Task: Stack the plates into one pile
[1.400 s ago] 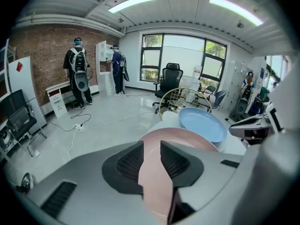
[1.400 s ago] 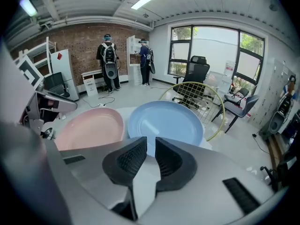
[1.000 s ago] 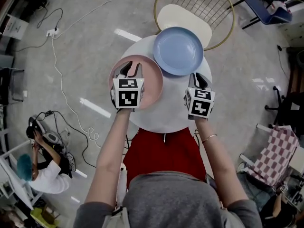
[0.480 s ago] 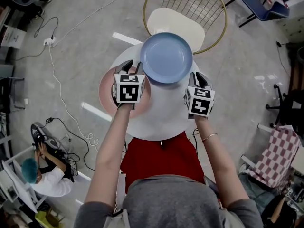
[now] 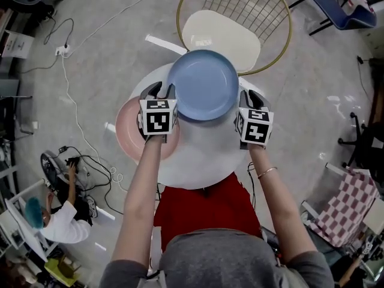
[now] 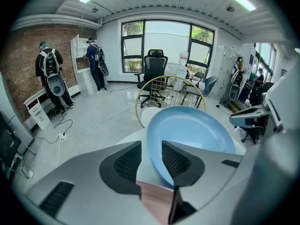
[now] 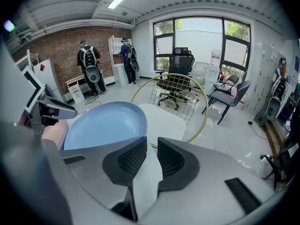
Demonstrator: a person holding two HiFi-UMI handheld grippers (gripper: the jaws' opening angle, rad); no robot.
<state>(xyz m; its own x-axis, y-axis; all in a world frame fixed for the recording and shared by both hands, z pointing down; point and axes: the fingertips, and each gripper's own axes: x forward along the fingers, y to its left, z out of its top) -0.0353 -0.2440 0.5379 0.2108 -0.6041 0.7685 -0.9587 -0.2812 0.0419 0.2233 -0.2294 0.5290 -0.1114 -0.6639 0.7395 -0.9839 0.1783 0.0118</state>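
The left gripper (image 5: 161,90) has moved off the pink plate (image 5: 129,131) to the blue plate (image 5: 203,84); its jaws are opening, the blue rim between them, not pinched; the right gripper (image 5: 252,97) stands slightly parted, empty; both plates lie on the table (image 5: 198,161), edges meeting; stacking is likely next.

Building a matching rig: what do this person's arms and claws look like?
The left claw and right claw are grey with dark ribbed pads, each carrying a white cube of black square markers. Grey short-sleeved top; thin bracelet on the right wrist. Left jaws are opening, the round blue plate's rim between them.
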